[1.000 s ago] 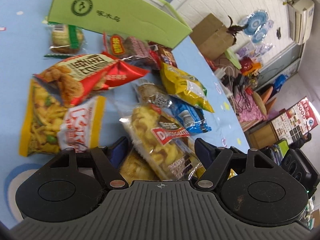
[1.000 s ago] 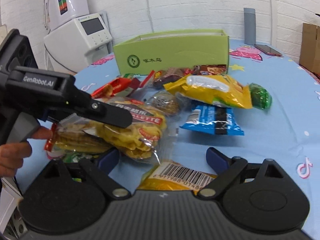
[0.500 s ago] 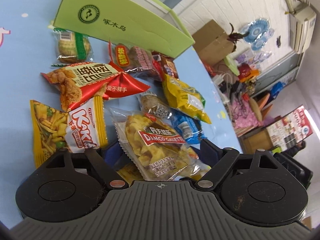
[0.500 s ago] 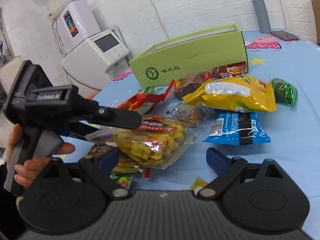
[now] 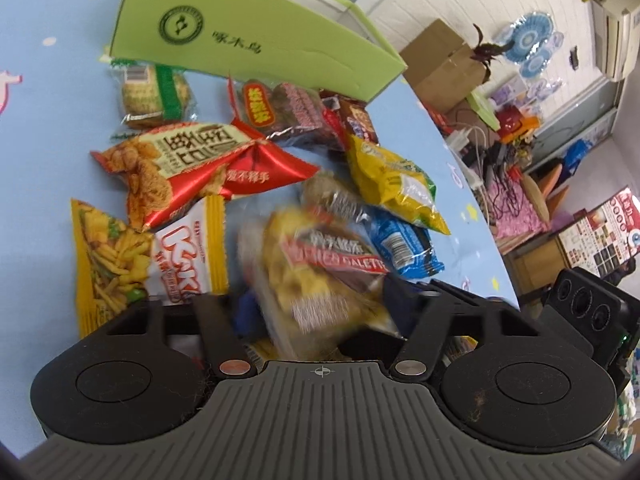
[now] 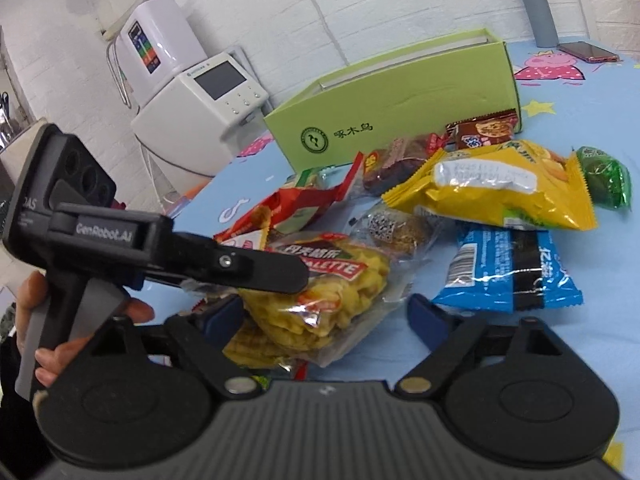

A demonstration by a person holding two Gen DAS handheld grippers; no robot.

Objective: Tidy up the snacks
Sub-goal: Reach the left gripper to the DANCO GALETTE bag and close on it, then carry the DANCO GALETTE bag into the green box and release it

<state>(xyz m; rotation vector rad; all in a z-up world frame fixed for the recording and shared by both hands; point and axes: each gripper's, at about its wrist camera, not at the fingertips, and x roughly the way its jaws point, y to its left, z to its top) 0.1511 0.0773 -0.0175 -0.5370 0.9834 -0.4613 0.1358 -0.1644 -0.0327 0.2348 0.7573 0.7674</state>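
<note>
A clear packet of yellow galette biscuits lies at the near edge of a snack pile on the blue table. My left gripper is closing, and its pads squeeze the packet's near end, which is blurred. In the right wrist view the left gripper reaches in from the left over the same packet. My right gripper is also closing. The packet's corner lies between its fingers, and the right pad stands apart from it. A green box stands open behind the pile.
Around the packet lie a yellow chip bag, a blue packet, a red bag and a yellow KaKa bag. A white machine stands off the table's left. A grey bottle and a phone sit far back.
The left jaws have narrowed onto the galette packet, which now crumples and blurs. The right gripper has swung toward the packet, and its jaws have come closer together.
</note>
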